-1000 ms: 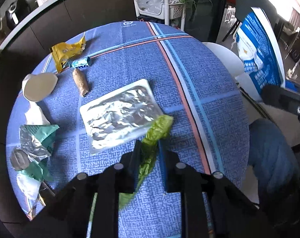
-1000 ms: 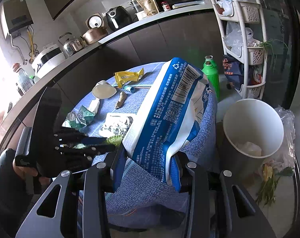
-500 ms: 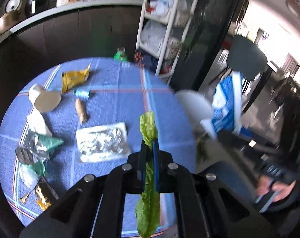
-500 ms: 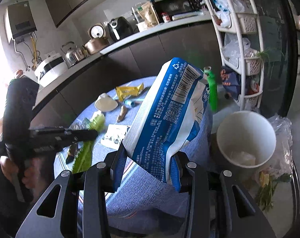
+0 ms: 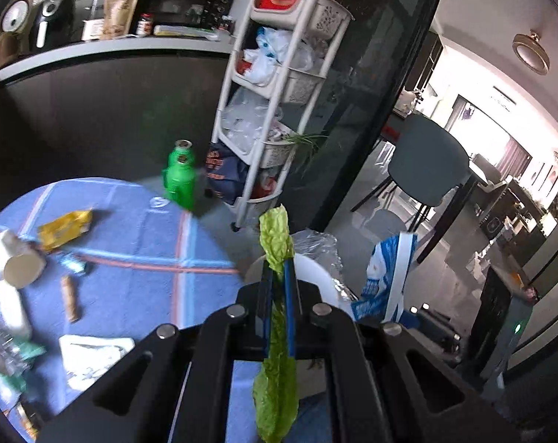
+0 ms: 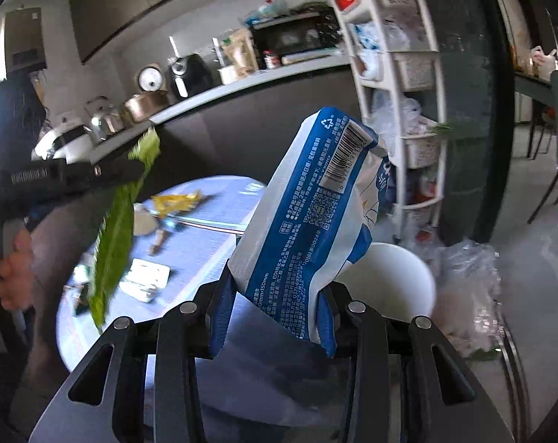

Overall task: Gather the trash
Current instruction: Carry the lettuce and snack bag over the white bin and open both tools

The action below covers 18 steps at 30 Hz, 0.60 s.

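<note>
Left gripper [image 5: 279, 277] has its jaws pinched nearly flat on a long limp green lettuce leaf [image 5: 277, 361], tip poking out front, tail dangling under the fingers, clear of the table. In the right wrist view the same leaf [image 6: 112, 243] hangs off the black tool, a hand [image 6: 14, 269] on its handle.

Right gripper [image 6: 275, 313] has its jaws part-way apart, clamped on the bottom of a tall blue-and-white plastic wipes-style pack [image 6: 315, 203], barcode up top, standing upright betw. the fingers.

Target looks like the round white bin [image 6: 393, 277] on the floor just beside the table, right behind the pack. Something pale showed... can't tell what's in it from here.

So two bits in hand, neither dropped yet. Both look headed binward, that's my read.

Left to do, plenty. On the round blue-patterned tablecloth [image 5: 138, 229]: yellow crumpled snack wrapper [image 5: 64, 223], tipped-over beige paper cup [image 5: 18, 265], small teal candy wrapper [image 5: 72, 262], brown stubby roll [image 5: 69, 299], flat silver foil tray [image 5: 94, 354], green-and-silver crumpled packaging [image 5: 9, 354] at the near left edge. Green plastic bottle [image 5: 179, 177] sits past the far edge.

Approx early-to-mid stage.
</note>
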{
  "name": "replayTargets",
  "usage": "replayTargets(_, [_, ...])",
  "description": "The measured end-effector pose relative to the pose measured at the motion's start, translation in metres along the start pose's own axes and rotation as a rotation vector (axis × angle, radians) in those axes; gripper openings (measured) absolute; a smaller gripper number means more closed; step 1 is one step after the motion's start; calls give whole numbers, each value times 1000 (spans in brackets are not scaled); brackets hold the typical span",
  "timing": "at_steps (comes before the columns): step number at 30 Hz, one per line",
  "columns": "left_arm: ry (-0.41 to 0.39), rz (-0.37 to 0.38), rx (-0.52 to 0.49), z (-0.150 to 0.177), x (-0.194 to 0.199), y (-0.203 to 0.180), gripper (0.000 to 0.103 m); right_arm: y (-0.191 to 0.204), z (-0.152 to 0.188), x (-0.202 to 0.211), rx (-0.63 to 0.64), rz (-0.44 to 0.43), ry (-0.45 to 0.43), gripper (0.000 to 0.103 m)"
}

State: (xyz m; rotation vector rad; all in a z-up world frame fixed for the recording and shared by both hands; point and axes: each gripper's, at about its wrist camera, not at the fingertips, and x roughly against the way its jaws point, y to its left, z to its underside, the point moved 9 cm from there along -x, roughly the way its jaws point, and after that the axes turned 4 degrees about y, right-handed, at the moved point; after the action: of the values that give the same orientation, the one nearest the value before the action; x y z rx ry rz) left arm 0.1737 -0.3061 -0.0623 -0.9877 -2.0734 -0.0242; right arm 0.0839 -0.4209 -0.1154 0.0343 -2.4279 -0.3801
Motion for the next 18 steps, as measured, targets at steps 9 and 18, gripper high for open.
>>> replayTargets(9, [63, 33, 23, -16, -110, -32, 7, -75, 22, -48, -95, 27, 69, 36])
replayTargets(18, [130, 4, 33, -13, -203, -31, 7, -106, 41, -104, -121, -16, 142, 39])
